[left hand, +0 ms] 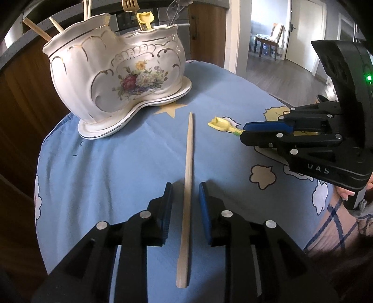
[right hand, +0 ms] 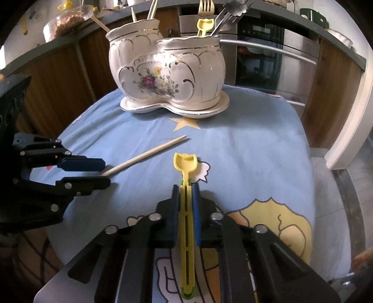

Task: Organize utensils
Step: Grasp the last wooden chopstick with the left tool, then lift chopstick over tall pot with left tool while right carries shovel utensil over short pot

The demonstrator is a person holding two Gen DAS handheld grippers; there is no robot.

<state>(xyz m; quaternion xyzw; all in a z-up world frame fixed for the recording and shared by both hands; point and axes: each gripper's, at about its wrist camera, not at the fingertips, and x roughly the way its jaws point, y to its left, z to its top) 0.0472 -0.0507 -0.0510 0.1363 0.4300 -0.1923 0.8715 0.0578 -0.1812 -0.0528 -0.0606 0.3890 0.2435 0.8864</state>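
A pale wooden chopstick [left hand: 189, 151] [right hand: 149, 153] lies on the blue cloth, pointing toward the white floral ceramic holder [left hand: 116, 77] [right hand: 167, 74]. My left gripper [left hand: 185, 186] [right hand: 106, 172] straddles the chopstick's thick end, open, with a gap on each side of the stick. To the right, my right gripper [right hand: 185, 187] [left hand: 243, 132] is shut on the slotted handle of a yellow plastic scoop [right hand: 185, 163] [left hand: 218, 123], its head sticking out past the fingertips just above the cloth. The holder's two wells contain chopsticks, a gold fork [right hand: 205, 7], another yellow scoop [right hand: 205, 26] and metal tongs.
The blue cartoon-print tablecloth [left hand: 105, 167] covers a small table whose edges drop off left and right. Wooden cabinets and an oven [right hand: 258, 58] stand behind the holder. A doorway with a chair [left hand: 268, 39] is at the far right. A person's checked sleeve [left hand: 335, 216] is by the right gripper.
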